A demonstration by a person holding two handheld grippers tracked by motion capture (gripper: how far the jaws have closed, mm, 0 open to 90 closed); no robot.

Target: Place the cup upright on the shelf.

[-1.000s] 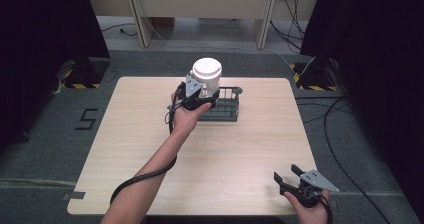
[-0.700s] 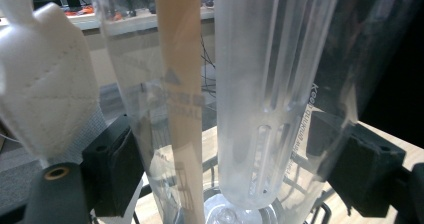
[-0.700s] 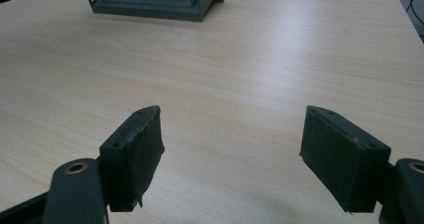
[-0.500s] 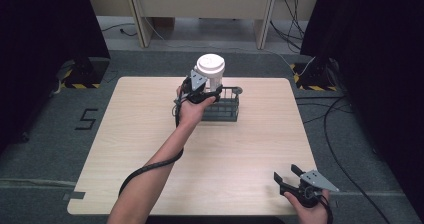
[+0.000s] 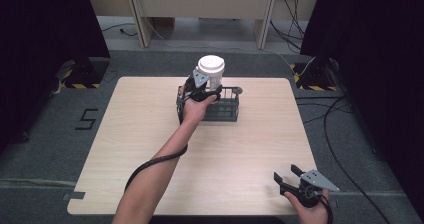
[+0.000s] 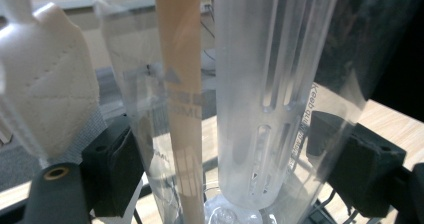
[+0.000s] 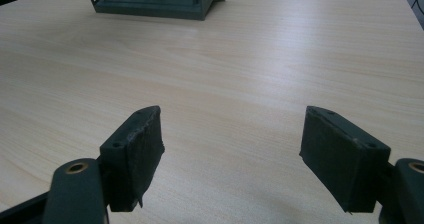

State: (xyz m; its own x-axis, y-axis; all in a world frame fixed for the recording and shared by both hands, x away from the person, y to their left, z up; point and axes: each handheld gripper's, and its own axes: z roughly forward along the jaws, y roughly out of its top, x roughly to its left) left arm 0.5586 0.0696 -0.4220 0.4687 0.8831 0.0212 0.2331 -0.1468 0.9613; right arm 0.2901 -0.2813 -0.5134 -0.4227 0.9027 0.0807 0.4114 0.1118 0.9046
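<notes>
The left tool point(image 5: 206, 90) pinches a clear lidded bottle point(image 5: 210, 73) between its pads, one on each side of the see-through wall, as the left gripper view shows. The bottle stands upright — long axis vertical, white lid up — directly over the left end of the dark wire rack point(image 5: 222, 106) at the far middle of the bench point(image 5: 250, 149). Whether its base is already touching the rack cannot be told. A downward move along that axis looks like what would seat it. The right tool point(image 5: 287, 178) rests spread and empty at the near right corner, well apart from the rack — the left hand is far nearer.
</notes>
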